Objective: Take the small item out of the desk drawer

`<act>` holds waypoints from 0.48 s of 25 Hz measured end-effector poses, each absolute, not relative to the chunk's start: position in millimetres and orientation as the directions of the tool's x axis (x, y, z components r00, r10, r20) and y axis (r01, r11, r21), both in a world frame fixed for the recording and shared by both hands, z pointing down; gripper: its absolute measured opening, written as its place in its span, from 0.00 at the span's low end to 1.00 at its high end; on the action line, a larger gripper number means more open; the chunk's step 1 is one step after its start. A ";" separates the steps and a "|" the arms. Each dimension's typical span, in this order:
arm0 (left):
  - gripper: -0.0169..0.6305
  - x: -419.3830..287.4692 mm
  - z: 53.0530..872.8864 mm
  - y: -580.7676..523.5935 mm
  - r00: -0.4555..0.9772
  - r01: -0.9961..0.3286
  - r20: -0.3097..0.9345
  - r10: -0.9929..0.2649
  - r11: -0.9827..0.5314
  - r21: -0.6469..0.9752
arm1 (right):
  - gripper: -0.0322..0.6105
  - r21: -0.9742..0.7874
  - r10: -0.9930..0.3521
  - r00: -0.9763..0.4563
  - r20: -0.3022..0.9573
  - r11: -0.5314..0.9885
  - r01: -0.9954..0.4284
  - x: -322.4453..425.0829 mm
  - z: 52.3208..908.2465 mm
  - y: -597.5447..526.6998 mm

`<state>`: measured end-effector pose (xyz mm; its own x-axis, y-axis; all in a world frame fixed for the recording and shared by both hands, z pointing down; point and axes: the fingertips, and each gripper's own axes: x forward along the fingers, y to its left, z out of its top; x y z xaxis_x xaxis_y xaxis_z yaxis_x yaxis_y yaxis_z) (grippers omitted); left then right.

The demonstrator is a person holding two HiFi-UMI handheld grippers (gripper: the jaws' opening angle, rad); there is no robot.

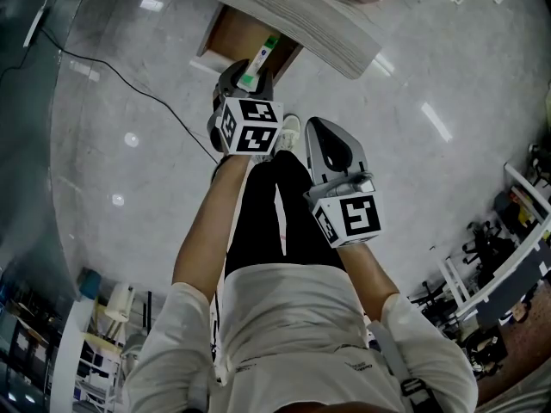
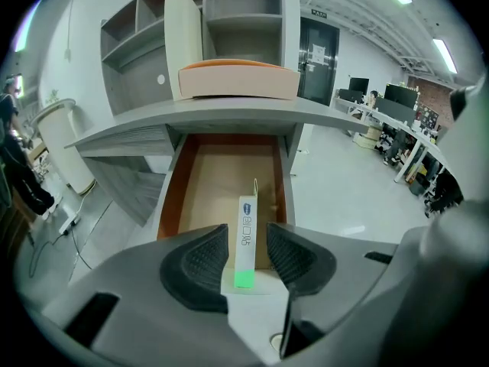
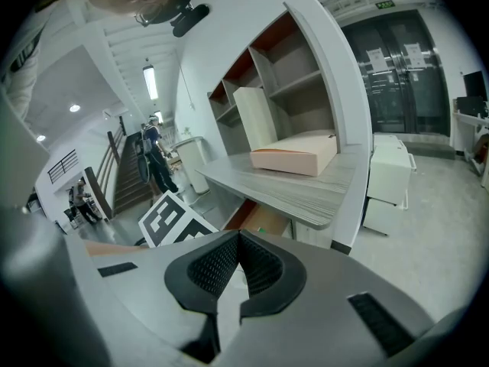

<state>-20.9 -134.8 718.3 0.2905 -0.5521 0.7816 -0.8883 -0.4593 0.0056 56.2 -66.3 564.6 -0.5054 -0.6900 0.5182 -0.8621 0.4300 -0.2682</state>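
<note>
A polished grey stone floor (image 1: 129,101) runs under a curved grey wood-grain desk (image 2: 229,117) with open shelving above. Below its top, the brown-lined desk drawer (image 2: 221,174) stands pulled out.

The slim white cardboard carton with a blue logo and a green end (image 2: 246,235) is in the left hand-held gripper (image 2: 246,254). The jaws are drawn in narrow, one ribbed pad on each long side. The green end sits deep between them and the other end points towards the drawer. From the head view it appears to be held over the drawer opening, not lying inside.

It looks light and thin-walled, easy to crush and smooth enough to slip. A gentle hold across the broad faces near the middle suits it.

The right hand-held gripper (image 3: 238,243) is pinched together with nothing between its jaws, held back beside the person's leg.
</note>
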 end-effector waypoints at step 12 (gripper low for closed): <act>0.27 -22.0 752.9 -141.9 0.272 -0.886 0.833 -0.482 -0.464 0.021 | 0.10 -0.271 -0.678 -0.494 0.544 0.415 -0.868 61.3 579.1 -68.2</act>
